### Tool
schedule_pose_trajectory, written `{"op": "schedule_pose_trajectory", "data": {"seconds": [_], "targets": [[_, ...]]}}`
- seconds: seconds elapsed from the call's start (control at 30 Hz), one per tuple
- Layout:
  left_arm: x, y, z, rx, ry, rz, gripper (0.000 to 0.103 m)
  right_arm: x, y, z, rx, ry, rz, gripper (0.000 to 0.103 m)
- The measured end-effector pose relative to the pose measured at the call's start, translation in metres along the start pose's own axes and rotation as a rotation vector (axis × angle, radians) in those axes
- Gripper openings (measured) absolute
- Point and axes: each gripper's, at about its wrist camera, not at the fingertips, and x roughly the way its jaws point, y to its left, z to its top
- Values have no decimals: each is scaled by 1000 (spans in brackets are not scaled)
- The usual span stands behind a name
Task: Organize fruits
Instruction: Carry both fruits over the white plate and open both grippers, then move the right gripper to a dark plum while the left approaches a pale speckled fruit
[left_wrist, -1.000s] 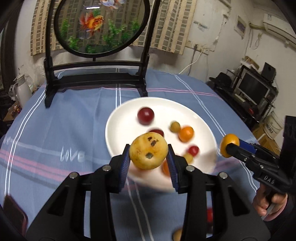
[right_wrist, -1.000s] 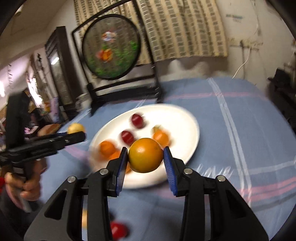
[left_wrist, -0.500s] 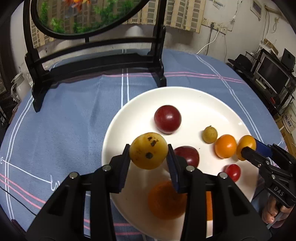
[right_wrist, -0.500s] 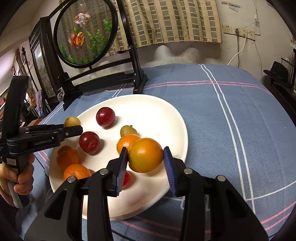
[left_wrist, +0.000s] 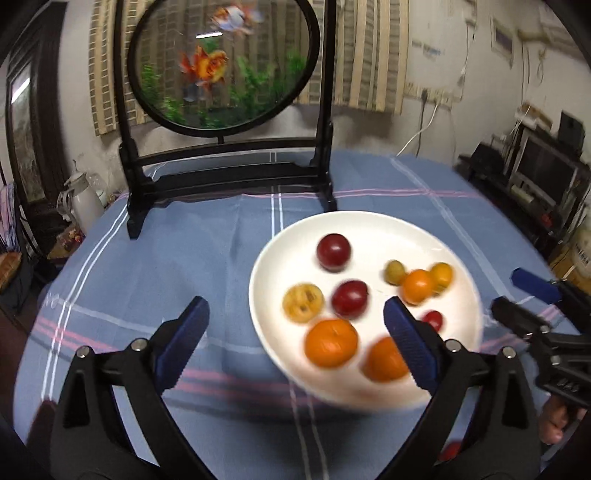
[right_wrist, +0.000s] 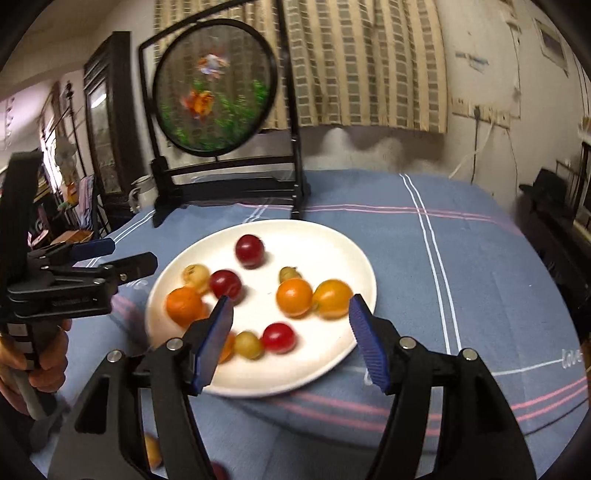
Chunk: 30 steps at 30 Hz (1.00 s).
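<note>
Both the left gripper (left_wrist: 293, 328) and right gripper (right_wrist: 290, 328) hold fingers spread, empty; the tablecloth (right_wrist: 480, 266) reads "love" (right_wrist: 570, 357).

Your table's blue striped cloth (left_wrist: 207, 266) carries the white plate (left_wrist: 369, 225) and a black-framed fish screen (left_wrist: 229, 177).

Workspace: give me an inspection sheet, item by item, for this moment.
Surface: blue striped tablecloth.
Job's things: white plate holding mixed fruit, including the spotted yellow fruit and the large orange fruit.
Clutter: fish screen stand behind the plate; stray fruit on the cloth at the near edge.
Grippers: left gripper and right gripper both open, empty.
Cables: white cord down the wall.
Surroundings: curtain, monitor.
</note>
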Motion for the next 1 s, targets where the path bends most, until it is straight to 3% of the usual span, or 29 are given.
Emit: {"op": "schedule_pose_trajectory", "data": {"seconds": [0.2, 0.37, 0.5, 0.7, 1.0], "targets": [[-34, 3, -47, -41, -5, -65, 98, -27, 19, -25, -64, 6, 24, 65], [-41, 4, -81, -14, 43, -11, 98, -35, 25, -54, -65, 100, 94, 65], [-43, 7, -87, -9, 48, 47, 97, -43, 41, -71, -111, 149, 146, 65], [-50, 17, -86, -57, 42, 45, 97, -49, 64, -91, -204, 209, 172, 65], [-54, 21, -89, -83, 46, 17, 98, -42, 62, -100, -128, 305, 191, 65]]}}
